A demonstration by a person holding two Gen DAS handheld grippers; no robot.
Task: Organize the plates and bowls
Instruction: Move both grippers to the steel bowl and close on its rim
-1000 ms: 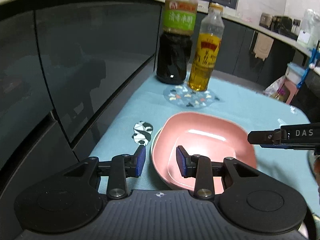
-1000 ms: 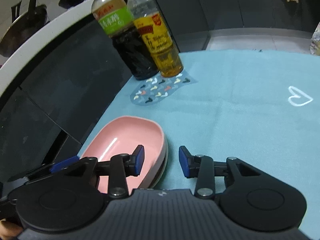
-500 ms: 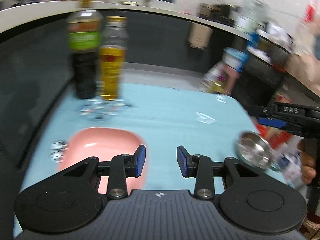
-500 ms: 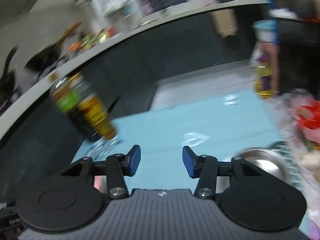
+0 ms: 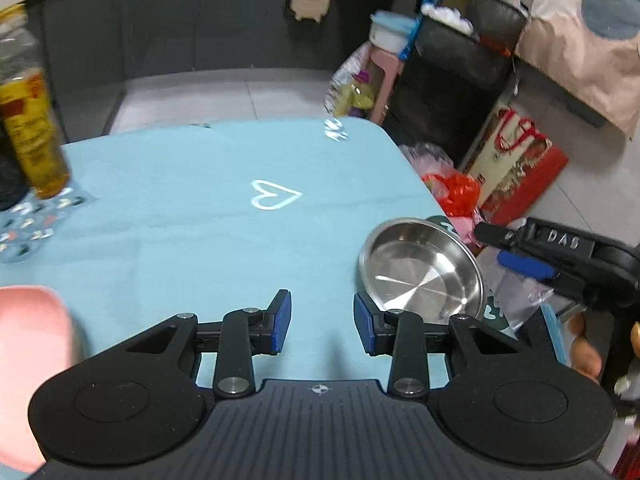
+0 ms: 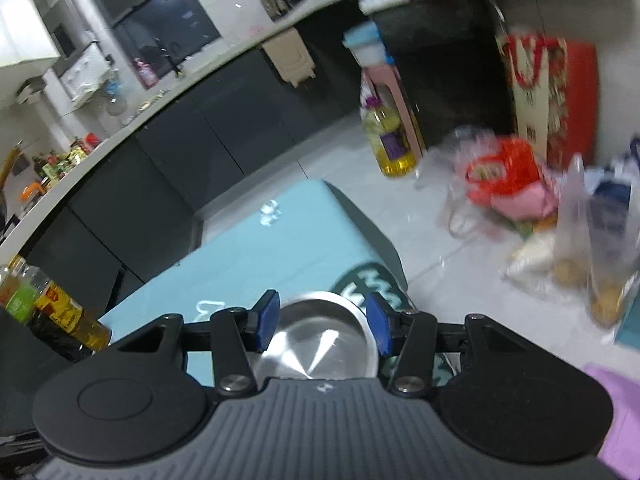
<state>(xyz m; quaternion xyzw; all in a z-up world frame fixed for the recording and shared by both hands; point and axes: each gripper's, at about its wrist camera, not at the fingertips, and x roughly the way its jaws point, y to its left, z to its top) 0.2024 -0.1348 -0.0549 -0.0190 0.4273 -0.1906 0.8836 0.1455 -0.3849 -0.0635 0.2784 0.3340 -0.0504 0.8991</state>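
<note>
Kitchen setting: dark cabinets [image 5: 224, 20] at rear, tiled floor [image 6: 360, 168], bags [image 6: 508, 184] heaped beside the worktop. Worktop [image 5: 180, 232] covered by pale blue cloth with white heart outline [image 5: 274, 195]. Oil bottle [image 5: 34, 136] upright at far left on a patterned coaster [image 5: 28, 224], blurred. Steel bowl [image 5: 420, 270] at right edge of worktop, resting partly on a dark green printed patch [image 6: 372, 280], open side up. Pink plate [image 5: 30, 320] at near left edge of left view, mostly cropped, well apart from the bowl.

Left tongs [image 5: 322, 326]: jaws part open, nothing between the pads, held over bare cloth, just left of the bowl.

Right tongs [image 6: 323, 322]: jaws part open, just widened, nothing gripped. Positioned above the bowl in the right view, with the bowl visible through the gap; contact with the rim apparently absent, though motion blur limits certainty. Seen from the left view, right tongs [image 5: 516, 254] at the bowl's right side, held by a hand [image 5: 586, 344].
</note>
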